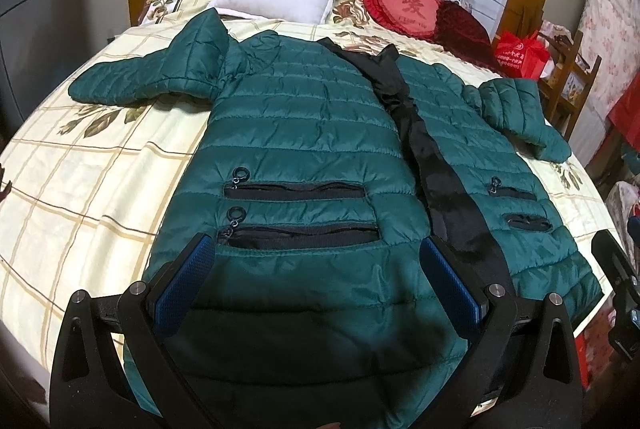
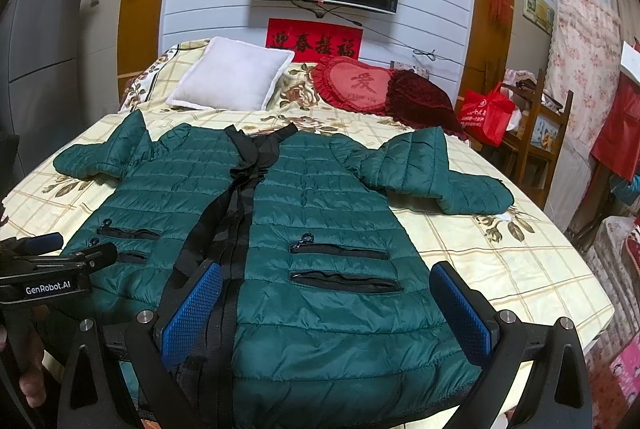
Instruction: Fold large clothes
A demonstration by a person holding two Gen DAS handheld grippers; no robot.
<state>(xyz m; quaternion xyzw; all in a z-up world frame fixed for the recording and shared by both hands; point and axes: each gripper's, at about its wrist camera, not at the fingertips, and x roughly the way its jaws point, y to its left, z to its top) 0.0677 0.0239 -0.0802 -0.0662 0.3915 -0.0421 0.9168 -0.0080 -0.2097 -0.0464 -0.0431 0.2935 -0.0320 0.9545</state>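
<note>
Jacket [image 1: 304,133] looks light, puffy, slippery; both sleeves at 10 and 2 o'clock offer holds. Left gripper [image 1: 316,269] and right gripper [image 2: 328,297] hover agape, empty, at hem.

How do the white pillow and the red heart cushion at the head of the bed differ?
The white pillow is square and plain; the heart cushion is heart-shaped, with a frilled edge and a character on its face. The pillow lies toward the bed's left side, the cushion toward its right. Both rest beyond the jacket, clear of it.

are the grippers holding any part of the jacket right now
No, nothing is held. The left gripper and right gripper are both open over the hem of the green jacket.
</note>
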